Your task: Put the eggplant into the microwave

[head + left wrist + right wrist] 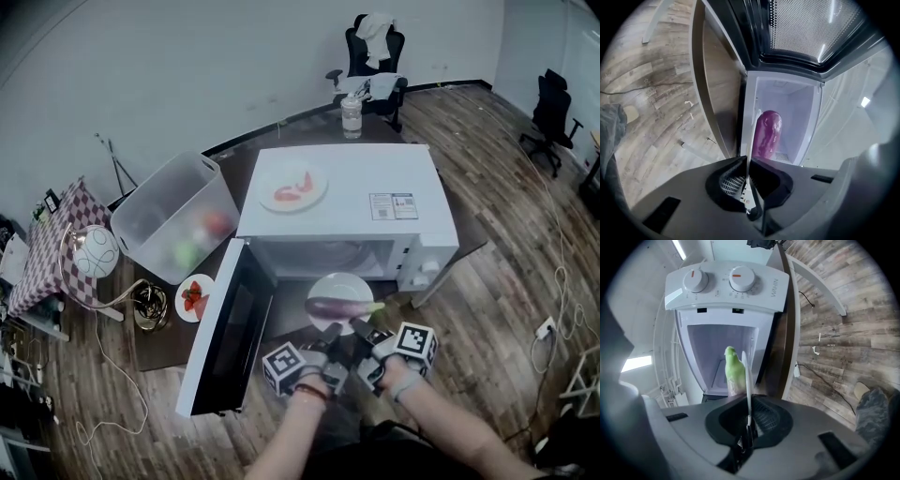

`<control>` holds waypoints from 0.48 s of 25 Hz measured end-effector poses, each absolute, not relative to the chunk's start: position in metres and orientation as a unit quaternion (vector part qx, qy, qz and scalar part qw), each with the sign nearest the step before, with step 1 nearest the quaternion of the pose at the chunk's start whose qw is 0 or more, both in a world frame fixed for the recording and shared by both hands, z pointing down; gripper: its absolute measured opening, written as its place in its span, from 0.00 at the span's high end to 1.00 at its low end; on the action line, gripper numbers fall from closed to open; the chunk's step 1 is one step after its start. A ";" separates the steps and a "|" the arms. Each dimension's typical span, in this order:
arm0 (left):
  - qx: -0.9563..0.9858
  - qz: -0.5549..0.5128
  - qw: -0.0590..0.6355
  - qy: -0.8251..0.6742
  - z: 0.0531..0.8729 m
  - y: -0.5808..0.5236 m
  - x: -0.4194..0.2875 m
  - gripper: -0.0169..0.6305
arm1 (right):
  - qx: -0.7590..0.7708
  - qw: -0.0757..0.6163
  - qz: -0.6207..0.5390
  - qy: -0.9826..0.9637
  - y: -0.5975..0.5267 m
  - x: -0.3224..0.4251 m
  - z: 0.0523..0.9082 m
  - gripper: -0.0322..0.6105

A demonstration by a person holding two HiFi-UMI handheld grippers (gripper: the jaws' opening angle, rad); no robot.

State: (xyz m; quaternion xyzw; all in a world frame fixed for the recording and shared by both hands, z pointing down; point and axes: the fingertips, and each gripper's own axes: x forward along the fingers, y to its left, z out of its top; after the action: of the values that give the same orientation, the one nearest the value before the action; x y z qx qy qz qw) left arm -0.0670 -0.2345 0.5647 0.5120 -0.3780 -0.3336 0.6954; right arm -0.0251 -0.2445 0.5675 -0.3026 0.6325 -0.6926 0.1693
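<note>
A purple eggplant (336, 306) with a green stem lies on a white plate (341, 283) held just in front of the open microwave (349, 201). My left gripper (330, 341) and right gripper (362, 331) each pinch the plate's near rim, side by side. In the left gripper view the plate's rim (749, 180) runs edge-on between the shut jaws of the left gripper (749, 165), with the eggplant (767, 133) beyond. The right gripper (749, 401) is likewise shut on the rim (746, 380), beside the green stem (734, 370). The cavity (323, 257) is lit.
The microwave door (225, 328) hangs open to the left. A plate of red food (292, 186) sits on top of the microwave, a bottle (352, 116) behind it. A clear bin (173, 217), a small strawberry plate (194, 297) and a lamp (94, 251) stand at the left.
</note>
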 end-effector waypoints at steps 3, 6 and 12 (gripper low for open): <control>0.512 -0.331 0.698 -0.375 0.563 -0.246 -0.068 0.96 | -0.308 0.172 -0.692 0.630 -0.256 -0.026 0.567 0.92; 0.509 -0.330 0.703 -0.371 0.561 -0.256 -0.068 0.96 | -0.309 0.173 -0.691 0.630 -0.266 -0.028 0.566 0.92; 0.510 -0.326 0.705 -0.369 0.564 -0.272 -0.075 0.95 | -0.313 0.177 -0.693 0.625 -0.282 -0.033 0.568 0.92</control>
State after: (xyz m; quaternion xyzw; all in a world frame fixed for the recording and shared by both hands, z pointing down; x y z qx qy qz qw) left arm -0.0747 -0.2719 0.5644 0.5099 -0.3693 -0.3264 0.7051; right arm -0.0326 -0.2818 0.5678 -0.3132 0.6252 -0.6927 0.1769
